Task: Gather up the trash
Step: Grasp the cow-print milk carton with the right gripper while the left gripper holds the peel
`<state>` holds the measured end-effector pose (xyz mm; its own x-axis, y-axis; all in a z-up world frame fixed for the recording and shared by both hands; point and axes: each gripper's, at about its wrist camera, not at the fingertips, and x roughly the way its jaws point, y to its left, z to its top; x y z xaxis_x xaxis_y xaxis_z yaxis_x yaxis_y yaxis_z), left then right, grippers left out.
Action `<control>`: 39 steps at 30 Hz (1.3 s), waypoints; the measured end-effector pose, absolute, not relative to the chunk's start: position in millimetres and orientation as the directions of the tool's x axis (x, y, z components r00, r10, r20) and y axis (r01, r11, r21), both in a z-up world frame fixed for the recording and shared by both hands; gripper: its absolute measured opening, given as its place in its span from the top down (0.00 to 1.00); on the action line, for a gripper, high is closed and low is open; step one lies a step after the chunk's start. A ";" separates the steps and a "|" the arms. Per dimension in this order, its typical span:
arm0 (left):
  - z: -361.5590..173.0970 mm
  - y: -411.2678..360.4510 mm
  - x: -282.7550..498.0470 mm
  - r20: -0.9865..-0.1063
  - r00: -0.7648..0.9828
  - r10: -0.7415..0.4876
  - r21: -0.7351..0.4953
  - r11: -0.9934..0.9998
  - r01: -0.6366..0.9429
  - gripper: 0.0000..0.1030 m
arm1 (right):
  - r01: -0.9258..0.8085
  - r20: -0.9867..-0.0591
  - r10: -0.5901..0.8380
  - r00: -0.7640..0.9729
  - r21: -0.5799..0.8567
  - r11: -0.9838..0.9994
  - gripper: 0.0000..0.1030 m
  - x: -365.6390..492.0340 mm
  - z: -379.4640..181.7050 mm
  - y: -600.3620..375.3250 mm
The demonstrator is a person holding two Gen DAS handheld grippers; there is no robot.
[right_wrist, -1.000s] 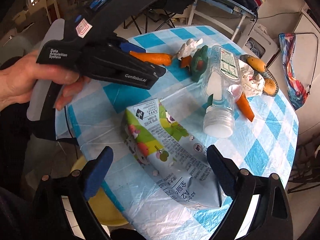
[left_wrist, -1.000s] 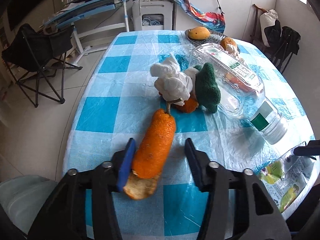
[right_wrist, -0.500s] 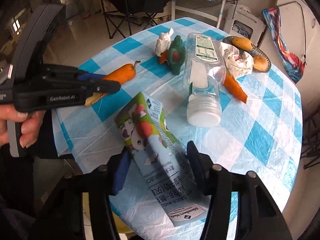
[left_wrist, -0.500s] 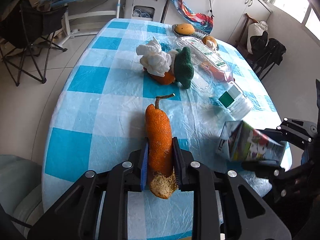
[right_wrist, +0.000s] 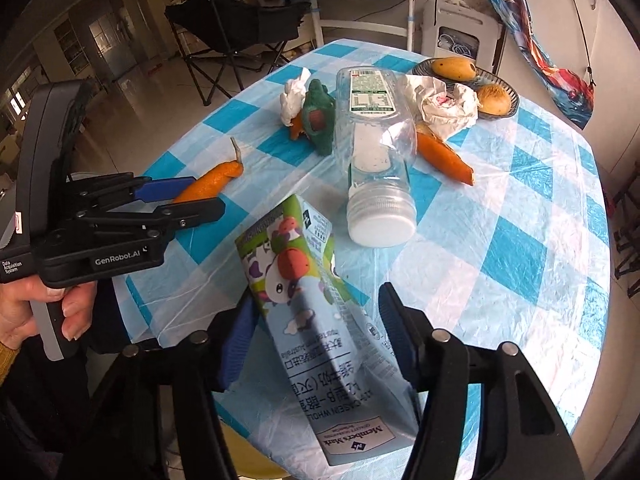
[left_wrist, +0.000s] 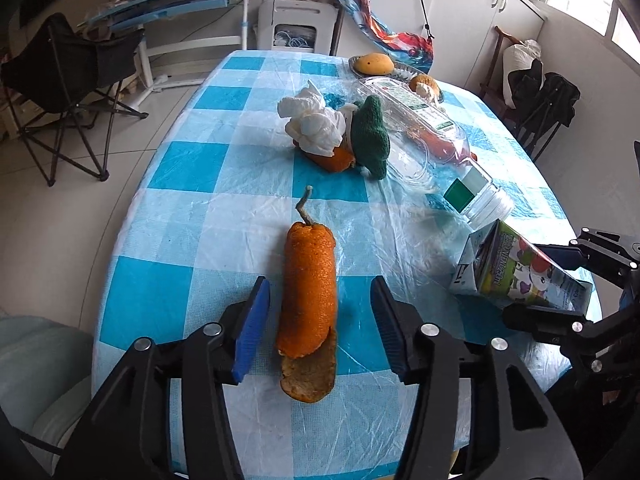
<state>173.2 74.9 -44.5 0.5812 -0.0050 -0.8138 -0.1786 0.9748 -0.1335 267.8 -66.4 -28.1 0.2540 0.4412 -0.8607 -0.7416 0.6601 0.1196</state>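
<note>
An orange peel (left_wrist: 308,292) with a stem lies on the blue checked table (left_wrist: 200,216). My left gripper (left_wrist: 320,328) is open, its jaws on either side of the peel without touching it. My right gripper (right_wrist: 316,340) is shut on a milk carton (right_wrist: 312,312), tilted above the table's front edge. The carton also shows in the left wrist view (left_wrist: 516,272). An empty plastic bottle (right_wrist: 372,152) lies on its side mid-table. Crumpled white tissue (left_wrist: 312,124) and crumpled paper (right_wrist: 444,108) lie further back.
A green knitted toy (left_wrist: 370,136) lies beside the tissue and a second peel piece (left_wrist: 334,158). A carrot (right_wrist: 444,156) lies right of the bottle. A fruit dish (right_wrist: 500,88) stands at the far edge. A folding chair (left_wrist: 68,80) stands left of the table.
My left gripper has opened and let go of the orange peel, which now lies on the table. My right gripper still holds the carton, tilted more upright.
</note>
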 end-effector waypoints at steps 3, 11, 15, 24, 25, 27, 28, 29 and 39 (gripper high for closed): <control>-44.7 76.9 174.2 -0.811 0.585 0.000 -0.137 0.972 -0.189 0.45 | -0.741 -0.861 0.436 0.262 0.110 0.662 0.34 268.5 -29.5 -66.0; -46.4 78.3 175.9 -0.806 0.591 0.026 -0.121 0.971 -0.208 0.33 | -0.746 -0.870 0.419 0.261 0.094 0.660 0.28 267.1 -35.1 -66.5; -47.3 76.3 176.3 -0.805 0.592 0.039 -0.105 0.972 -0.208 0.30 | -0.752 -0.876 0.406 0.258 0.082 0.654 0.27 265.7 -38.4 -65.2; -48.3 73.6 177.1 -0.804 0.592 0.059 -0.080 0.975 -0.206 0.29 | -0.748 -0.865 0.420 0.275 0.082 0.658 0.27 265.4 -35.7 -68.3; -48.3 73.8 177.1 -0.804 0.592 0.060 -0.079 0.975 -0.207 0.29 | -0.748 -0.865 0.419 0.277 0.080 0.659 0.27 265.5 -36.0 -68.8; -48.3 73.8 177.2 -0.803 0.593 0.062 -0.077 0.975 -0.207 0.29 | -0.750 -0.867 0.413 0.279 0.071 0.657 0.27 265.0 -37.3 -68.7; -48.6 73.8 177.3 -0.803 0.593 0.064 -0.074 0.976 -0.206 0.28 | -0.752 -0.868 0.410 0.282 0.065 0.656 0.27 264.4 -37.8 -68.2; -48.8 73.3 177.6 -0.803 0.592 0.068 -0.069 0.976 -0.206 0.28 | -0.754 -0.868 0.406 0.284 0.059 0.654 0.27 263.7 -38.3 -68.0; -51.9 64.2 181.4 -0.808 0.578 0.120 0.013 0.982 -0.186 0.28 | -0.764 -0.871 0.398 0.286 0.043 0.644 0.40 261.7 -41.0 -67.4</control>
<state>181.4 64.2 -51.9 0.5775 0.1198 -0.8075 -0.1862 0.9824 0.0126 261.7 -67.4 -41.0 0.2862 0.3983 -0.8714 -0.7639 0.6439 0.0435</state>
